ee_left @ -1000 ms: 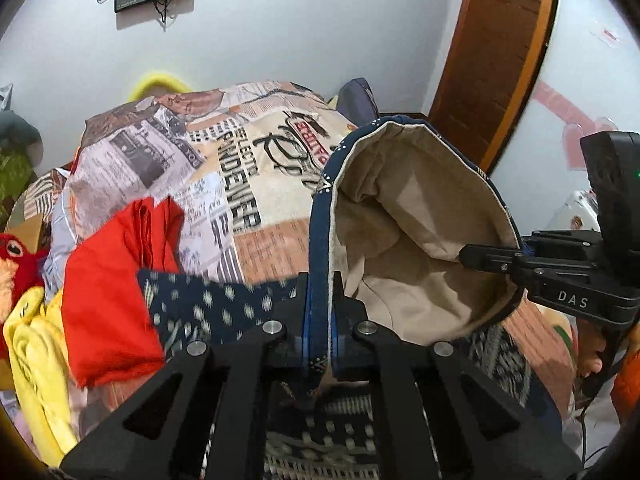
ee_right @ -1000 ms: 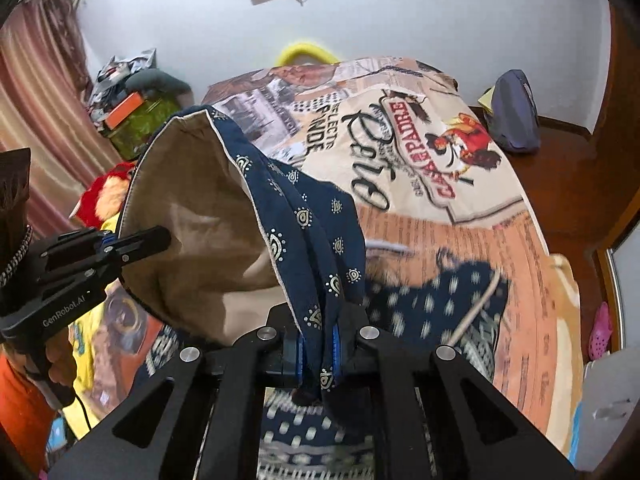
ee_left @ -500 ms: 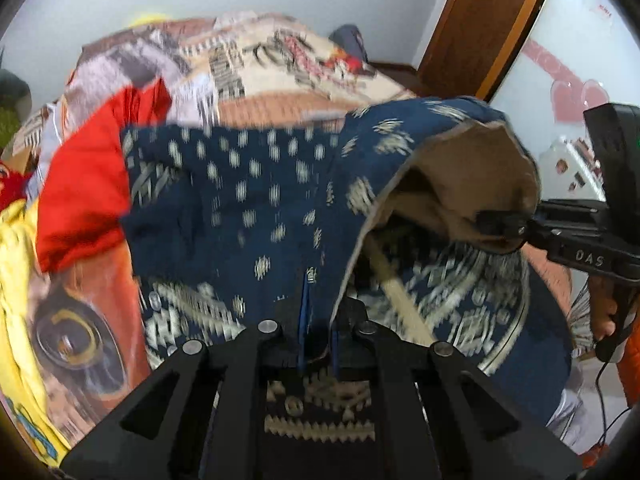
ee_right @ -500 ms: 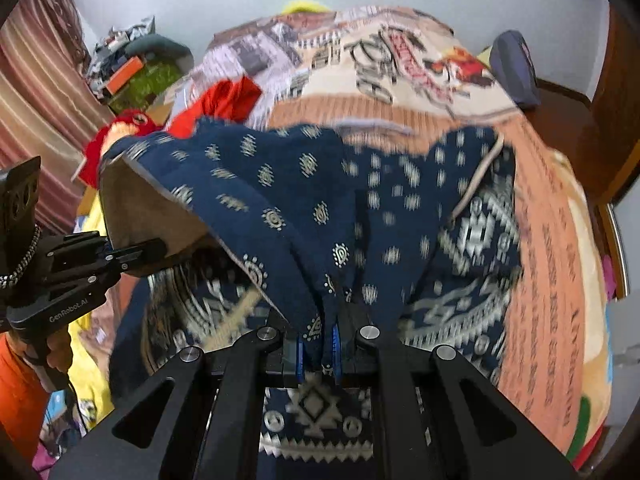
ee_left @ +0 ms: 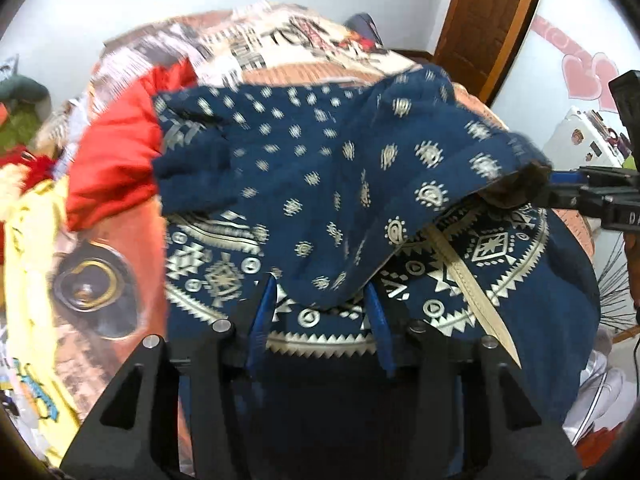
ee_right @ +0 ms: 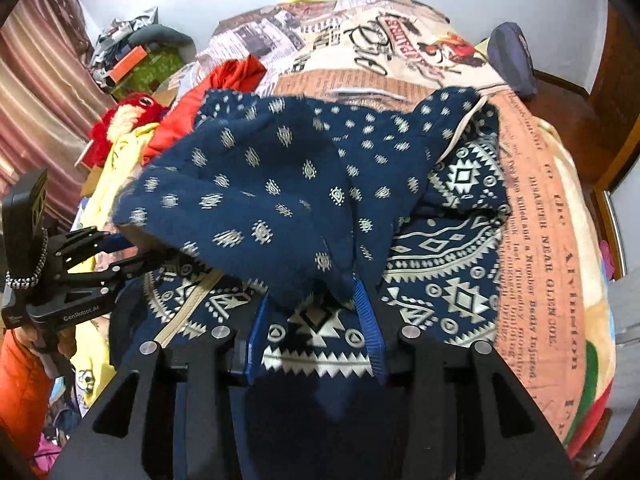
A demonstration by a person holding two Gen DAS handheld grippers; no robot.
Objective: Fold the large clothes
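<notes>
Cloth of this kind, a large navy printed garment (ee_left: 320, 168) with a pale lining, is soft and limp, light enough to lift by an edge but prone to sag and bunch, so it is best taken at corners or along the hem. It lies across the printed bedspread (ee_right: 536, 240), its upper layer folded over the patterned lower part. Both tongs stand open: the left gripper (ee_left: 320, 312) has its blue-padded fingers spread, with the fold's edge drooping between them but not pinched; the right gripper (ee_right: 316, 320) is likewise spread and holds nothing (the cloth merely hangs at its tips). A red garment (ee_left: 116, 168) and yellow clothes (ee_left: 32, 240) lie beside it. The loose tan strap (ee_left: 468, 288) could snag.
</notes>
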